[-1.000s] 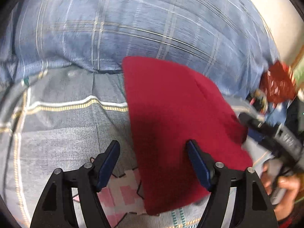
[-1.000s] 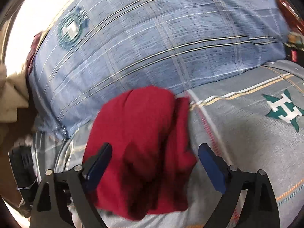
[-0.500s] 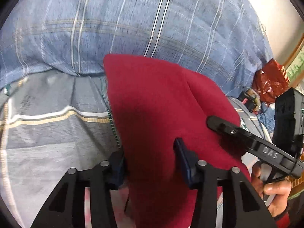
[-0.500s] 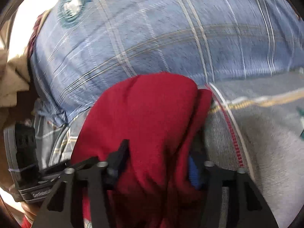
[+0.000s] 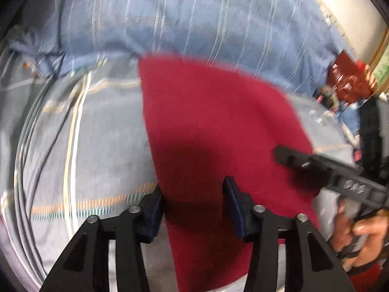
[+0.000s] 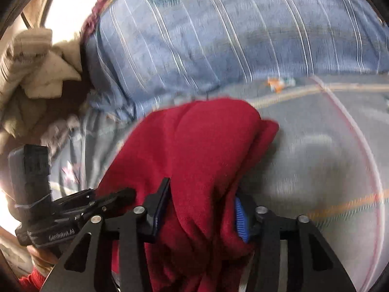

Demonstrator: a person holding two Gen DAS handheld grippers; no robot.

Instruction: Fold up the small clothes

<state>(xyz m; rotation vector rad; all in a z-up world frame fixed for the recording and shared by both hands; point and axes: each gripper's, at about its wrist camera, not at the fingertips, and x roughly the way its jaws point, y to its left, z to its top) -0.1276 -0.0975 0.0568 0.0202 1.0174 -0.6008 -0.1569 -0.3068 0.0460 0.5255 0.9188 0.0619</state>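
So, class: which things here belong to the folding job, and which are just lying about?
Job: red cloth; left gripper; right gripper.
Lying about: blue pillow; cream cloth; red packet; grey sheet.

We count one red garment (image 5: 214, 131) on one grey striped bedsheet (image 5: 102, 146). One blue plaid pillow (image 5: 194, 17) behind. Two grippers: left gripper (image 5: 193, 202), right gripper (image 6: 201, 206). One cream cloth heap (image 6: 36, 65). One red packet (image 5: 347, 80).
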